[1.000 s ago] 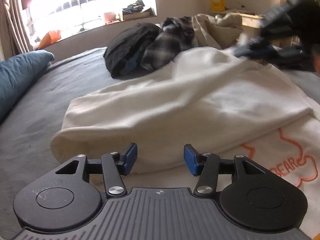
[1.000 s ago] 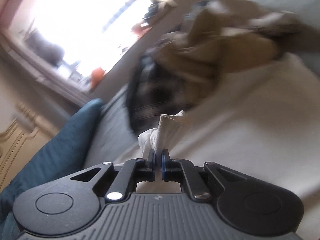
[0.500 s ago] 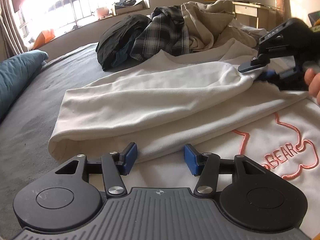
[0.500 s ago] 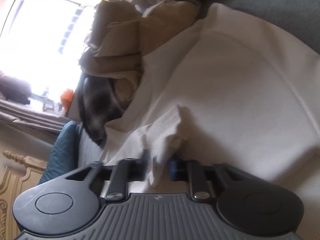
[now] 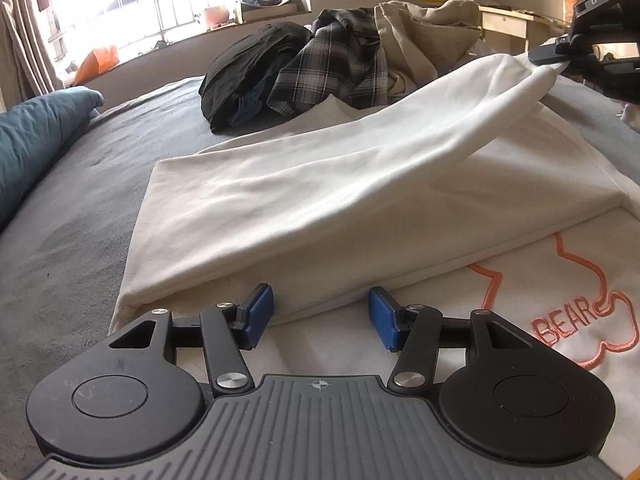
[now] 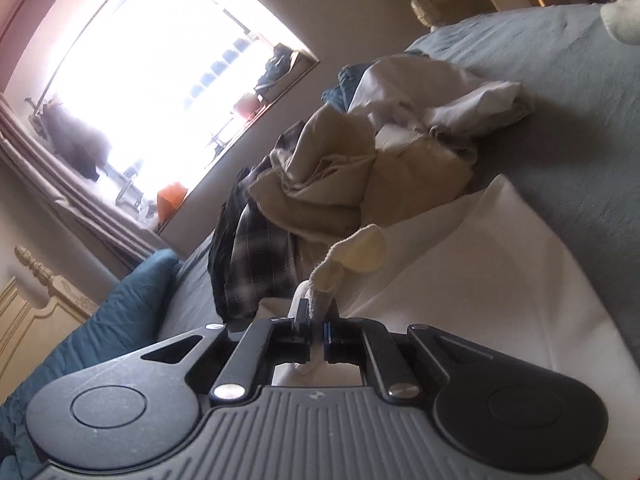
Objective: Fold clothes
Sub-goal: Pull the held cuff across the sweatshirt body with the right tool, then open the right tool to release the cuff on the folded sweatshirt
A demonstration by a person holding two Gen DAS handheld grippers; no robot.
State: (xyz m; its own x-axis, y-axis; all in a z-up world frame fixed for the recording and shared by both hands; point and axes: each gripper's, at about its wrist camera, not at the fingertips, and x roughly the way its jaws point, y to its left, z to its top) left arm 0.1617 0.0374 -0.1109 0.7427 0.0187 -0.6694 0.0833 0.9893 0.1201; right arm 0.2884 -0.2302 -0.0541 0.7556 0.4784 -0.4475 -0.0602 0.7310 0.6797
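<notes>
A white sweatshirt [image 5: 320, 208] with an orange "BEAR" outline [image 5: 568, 320] lies spread on the grey bed. Its sleeve [image 5: 460, 120] is folded across the body and stretched taut up to the right. My right gripper [image 5: 556, 54] is shut on the sleeve's cuff [image 6: 352, 252], seen pinched between the blue pads in the right wrist view [image 6: 316, 328]. My left gripper [image 5: 320, 316] rests open on the sweatshirt's front, just before the folded edge, with nothing between its fingers.
A heap of clothes sits behind the sweatshirt: a black garment [image 5: 248, 72], a plaid shirt [image 5: 332, 68] and beige fabric [image 5: 424, 36]. A teal pillow [image 5: 36, 136] lies at the left. The grey bedcover [image 5: 72, 216] stretches to a windowsill.
My right gripper has carried the cuff up and to the right, pulling the sleeve straight and taut across the sweatshirt. The left gripper has stayed where it was, still open.
</notes>
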